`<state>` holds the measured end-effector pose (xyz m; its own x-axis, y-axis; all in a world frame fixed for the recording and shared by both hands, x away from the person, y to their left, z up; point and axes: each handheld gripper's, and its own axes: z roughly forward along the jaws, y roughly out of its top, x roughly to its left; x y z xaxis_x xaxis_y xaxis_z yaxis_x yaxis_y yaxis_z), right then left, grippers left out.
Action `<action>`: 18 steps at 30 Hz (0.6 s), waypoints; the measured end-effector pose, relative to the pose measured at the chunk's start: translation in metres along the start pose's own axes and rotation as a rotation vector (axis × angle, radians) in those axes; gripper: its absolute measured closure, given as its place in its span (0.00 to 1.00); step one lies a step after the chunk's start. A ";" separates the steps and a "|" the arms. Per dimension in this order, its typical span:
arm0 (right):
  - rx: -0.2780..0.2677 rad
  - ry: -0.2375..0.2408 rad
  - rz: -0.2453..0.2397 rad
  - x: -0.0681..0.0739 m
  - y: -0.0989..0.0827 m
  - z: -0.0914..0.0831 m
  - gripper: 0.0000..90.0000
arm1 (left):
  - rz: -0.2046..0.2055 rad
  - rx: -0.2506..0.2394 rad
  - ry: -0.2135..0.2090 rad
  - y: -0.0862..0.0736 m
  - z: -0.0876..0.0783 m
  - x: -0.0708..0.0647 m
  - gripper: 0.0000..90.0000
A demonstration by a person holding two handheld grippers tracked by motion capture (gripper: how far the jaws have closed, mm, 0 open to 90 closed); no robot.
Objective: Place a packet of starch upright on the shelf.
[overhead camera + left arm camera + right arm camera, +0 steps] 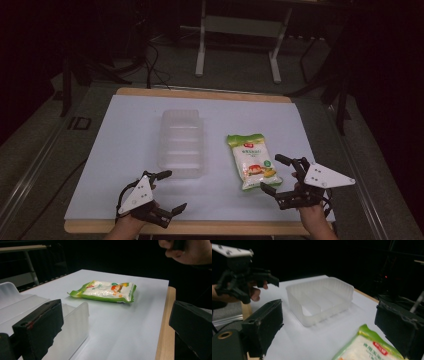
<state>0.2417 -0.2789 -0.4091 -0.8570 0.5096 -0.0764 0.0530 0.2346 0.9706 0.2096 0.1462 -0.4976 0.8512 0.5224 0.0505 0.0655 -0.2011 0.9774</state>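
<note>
The green-and-white plastic food packet (251,161) lies flat on the white counter (125,125), just beside the right tool (284,175), to its left. Its long axis runs away from the person. The right tool is wide open and empty. The left tool (167,191), also open and empty, is near the clear plastic tray (181,142), well apart from the packet.

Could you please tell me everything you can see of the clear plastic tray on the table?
The tray is a translucent, whitish rectangular plastic container with ribbed walls and low ridges across its floor. It looks empty and sits upright on the white sheet, left of the green snack packet, apart from it. Nothing touches it.
</note>
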 end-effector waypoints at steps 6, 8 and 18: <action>-0.013 -0.016 0.004 -0.007 0.011 0.001 0.09 | -0.004 -0.004 0.001 0.000 0.000 0.000 0.00; -0.030 -0.032 0.004 -0.010 0.016 0.001 0.09 | -0.002 -0.006 0.001 0.000 0.000 0.000 0.00; -0.022 -0.046 -0.005 -0.033 0.034 0.012 0.09 | 0.002 0.003 -0.001 0.000 0.000 0.000 0.00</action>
<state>0.2776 -0.2776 -0.3765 -0.8328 0.5460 -0.0910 0.0372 0.2192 0.9750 0.2096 0.1459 -0.4974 0.8518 0.5213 0.0524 0.0651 -0.2046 0.9767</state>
